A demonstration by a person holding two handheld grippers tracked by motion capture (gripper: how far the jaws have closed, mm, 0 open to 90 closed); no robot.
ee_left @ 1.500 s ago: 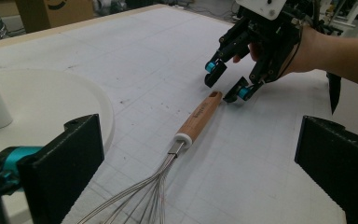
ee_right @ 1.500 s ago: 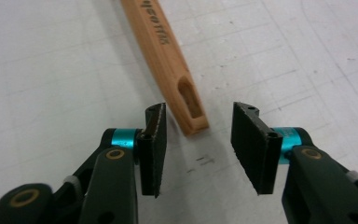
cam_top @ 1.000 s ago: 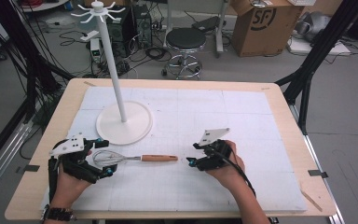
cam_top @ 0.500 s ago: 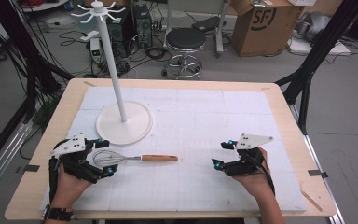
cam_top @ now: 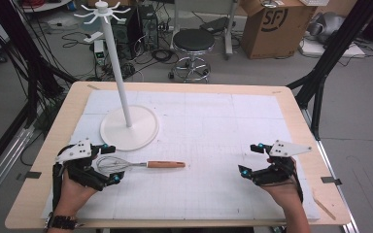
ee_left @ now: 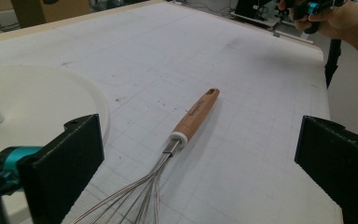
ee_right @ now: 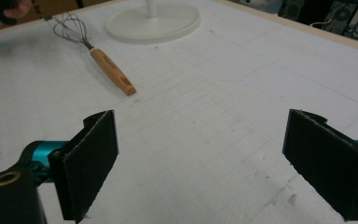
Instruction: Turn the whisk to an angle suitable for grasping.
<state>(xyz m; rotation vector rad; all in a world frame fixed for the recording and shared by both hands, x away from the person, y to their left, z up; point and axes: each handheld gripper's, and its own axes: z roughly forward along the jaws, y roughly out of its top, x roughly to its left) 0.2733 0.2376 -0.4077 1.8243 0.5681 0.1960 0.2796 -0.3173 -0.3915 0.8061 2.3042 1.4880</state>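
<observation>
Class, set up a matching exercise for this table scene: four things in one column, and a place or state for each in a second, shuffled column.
1. whisk
2. white stand
3. left gripper
4. right gripper

A. fingers open at the wire end
B. lies flat, wooden handle pointing right
C. open over bare mat, near the right edge
D. upright, round base on the mat

Pairs: 1-B, 2-D, 3-A, 4-C

white stand (cam_top: 128, 127) with round base and tall pole, hooks on top, sits on the white gridded mat (cam_top: 213, 126) at the tabletop's (cam_top: 291, 104) far left. beyond the wood edge: black stool (cam_top: 193, 42), cardboard box (cam_top: 272, 22), loose cables on grey floor (cam_top: 359, 126).
</observation>
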